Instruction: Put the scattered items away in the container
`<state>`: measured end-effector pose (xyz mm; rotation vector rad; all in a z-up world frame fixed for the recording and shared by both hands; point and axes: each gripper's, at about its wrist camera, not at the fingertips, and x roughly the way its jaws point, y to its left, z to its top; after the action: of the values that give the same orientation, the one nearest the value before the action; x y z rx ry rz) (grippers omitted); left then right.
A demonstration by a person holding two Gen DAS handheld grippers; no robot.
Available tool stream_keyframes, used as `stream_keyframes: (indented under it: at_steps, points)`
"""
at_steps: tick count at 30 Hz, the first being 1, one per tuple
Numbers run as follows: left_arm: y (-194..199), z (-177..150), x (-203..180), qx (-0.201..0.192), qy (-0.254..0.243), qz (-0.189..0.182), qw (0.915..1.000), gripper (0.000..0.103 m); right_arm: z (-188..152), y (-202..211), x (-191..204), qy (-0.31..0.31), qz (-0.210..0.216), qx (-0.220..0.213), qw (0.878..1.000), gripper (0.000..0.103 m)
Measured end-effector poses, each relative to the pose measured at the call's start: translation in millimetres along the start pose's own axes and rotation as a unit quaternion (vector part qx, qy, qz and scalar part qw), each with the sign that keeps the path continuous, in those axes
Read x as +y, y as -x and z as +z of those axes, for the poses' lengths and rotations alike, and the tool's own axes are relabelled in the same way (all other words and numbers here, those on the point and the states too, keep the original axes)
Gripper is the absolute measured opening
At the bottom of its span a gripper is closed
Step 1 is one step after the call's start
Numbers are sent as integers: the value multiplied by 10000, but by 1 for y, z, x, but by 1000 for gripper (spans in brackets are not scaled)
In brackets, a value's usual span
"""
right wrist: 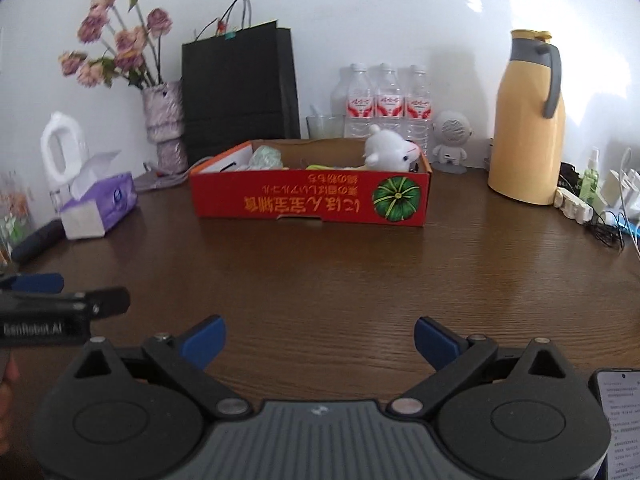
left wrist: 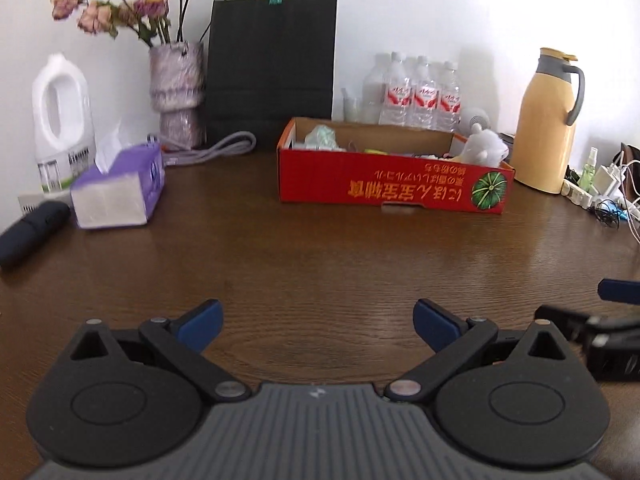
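Observation:
A red cardboard box [left wrist: 384, 186] [right wrist: 296, 196] with a green pumpkin print stands at the back middle of the brown wooden table [left wrist: 320, 264]. Inside it sit a white plush toy [left wrist: 486, 146] [right wrist: 390, 148], a pale green bundle [left wrist: 322, 136] [right wrist: 264, 157] and other small items, partly hidden by the wall. My left gripper [left wrist: 318, 326] is open and empty, low over the table well in front of the box. My right gripper [right wrist: 318, 340] is open and empty, beside the left one; part of it shows at the right edge of the left wrist view [left wrist: 600, 332].
A purple tissue box [left wrist: 120, 188], white jug [left wrist: 62, 120], flower vase [left wrist: 176, 96] and dark case [left wrist: 28, 236] stand left. A black paper bag [left wrist: 272, 68], water bottles [left wrist: 416, 92] and yellow thermos [left wrist: 548, 120] line the wall. Chargers and cables [left wrist: 608, 192] lie right. A phone [right wrist: 620, 420] lies near right.

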<state>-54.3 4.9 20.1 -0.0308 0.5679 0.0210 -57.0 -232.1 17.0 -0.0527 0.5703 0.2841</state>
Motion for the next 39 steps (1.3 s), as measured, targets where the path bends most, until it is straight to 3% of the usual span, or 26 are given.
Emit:
stream_keyframes:
  at_steps: [4, 16, 39]
  points:
    - [-17, -1, -4, 200, -165, 153, 9995, 103, -2, -15, 2, -7, 36, 119, 9999, 101]
    - [-40, -4, -12, 584, -354, 154, 9975, 103, -3, -46, -3, -92, -206, 645, 9977, 102]
    - [-48, -3, -9, 679, -223, 71, 9974, 103, -1, -52, 2, -101, -265, 677, 9973, 103]
